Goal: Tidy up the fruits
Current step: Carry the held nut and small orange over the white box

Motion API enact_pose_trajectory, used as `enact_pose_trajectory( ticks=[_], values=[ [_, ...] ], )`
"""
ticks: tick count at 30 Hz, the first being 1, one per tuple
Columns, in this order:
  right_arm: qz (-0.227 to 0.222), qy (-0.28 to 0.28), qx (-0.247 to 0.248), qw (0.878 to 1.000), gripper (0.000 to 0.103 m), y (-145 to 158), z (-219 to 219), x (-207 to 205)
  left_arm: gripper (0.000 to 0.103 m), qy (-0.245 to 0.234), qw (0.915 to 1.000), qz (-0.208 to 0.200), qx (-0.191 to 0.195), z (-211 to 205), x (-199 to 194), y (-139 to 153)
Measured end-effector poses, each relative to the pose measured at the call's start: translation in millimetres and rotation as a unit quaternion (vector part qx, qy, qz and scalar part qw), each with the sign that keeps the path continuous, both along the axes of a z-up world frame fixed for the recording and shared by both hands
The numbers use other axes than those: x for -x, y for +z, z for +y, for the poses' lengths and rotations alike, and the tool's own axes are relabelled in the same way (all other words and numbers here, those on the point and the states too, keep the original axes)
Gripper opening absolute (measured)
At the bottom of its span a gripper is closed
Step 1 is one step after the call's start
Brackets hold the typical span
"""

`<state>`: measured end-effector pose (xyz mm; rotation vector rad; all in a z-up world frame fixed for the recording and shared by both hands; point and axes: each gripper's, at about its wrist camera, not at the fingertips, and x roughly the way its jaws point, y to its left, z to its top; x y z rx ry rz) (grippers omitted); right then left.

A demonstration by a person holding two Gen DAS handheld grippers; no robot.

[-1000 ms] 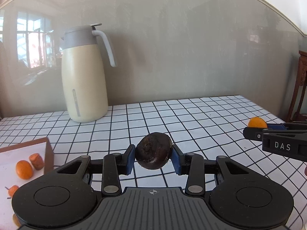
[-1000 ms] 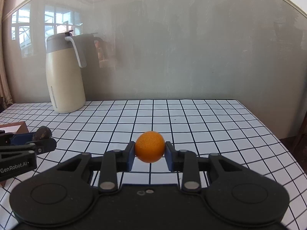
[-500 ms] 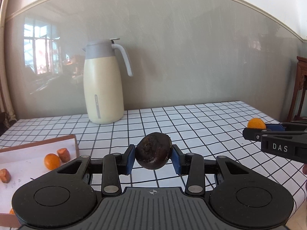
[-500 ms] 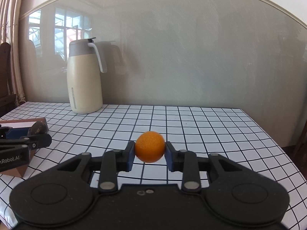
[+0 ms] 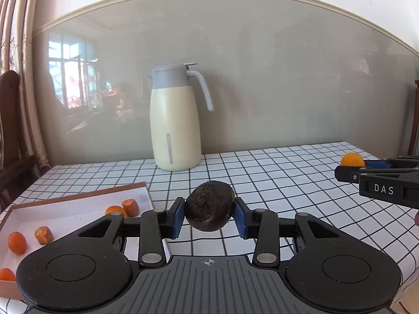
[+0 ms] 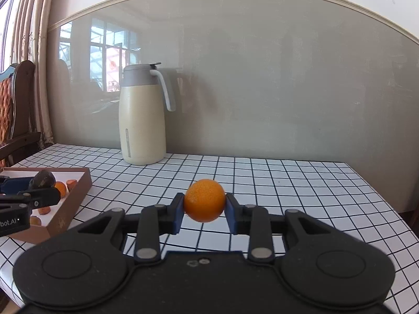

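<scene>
My left gripper (image 5: 209, 216) is shut on a dark brown round fruit (image 5: 209, 209), held above the checked tablecloth, just right of a brown-edged white box (image 5: 78, 193). The box holds several small orange fruits (image 5: 17, 242) and carrot-like pieces (image 5: 131, 206). My right gripper (image 6: 204, 209) is shut on an orange (image 6: 204, 203), held above the table's middle. The right gripper with its orange (image 5: 352, 159) shows at the right edge of the left wrist view. The left gripper with the dark fruit (image 6: 42, 179) shows at the left of the right wrist view, over the box (image 6: 70, 201).
A cream jug with a grey lid (image 5: 175, 117) stands at the back of the table by the grey wall; it also shows in the right wrist view (image 6: 142, 115). A wooden chair (image 6: 18, 110) and curtains are at the left. The table's right edge (image 6: 392, 206) is near.
Both grippers have pulled back and up with their fruits still held. More of the box, the table and the wall now shows.
</scene>
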<state>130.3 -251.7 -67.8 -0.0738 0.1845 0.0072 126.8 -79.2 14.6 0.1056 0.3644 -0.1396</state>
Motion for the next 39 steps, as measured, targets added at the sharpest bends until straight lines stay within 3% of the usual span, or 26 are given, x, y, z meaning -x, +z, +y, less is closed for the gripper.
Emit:
enact_pose_trajectory(
  ticks=[24, 39],
  values=[
    [-0.030, 0.093, 0.033, 0.995, 0.024, 10.0, 90.7, -2.9, 0.040, 0.083, 0.9964, -0.017, -0.001, 93.8, 14.0, 7.6],
    [-0.047, 0.164, 0.043, 0.984, 0.024, 11.1, 158.9, -4.1, 0.040, 0.141, 0.9899, -0.016, -0.002, 156.6, 27.5, 3.4]
  ],
)
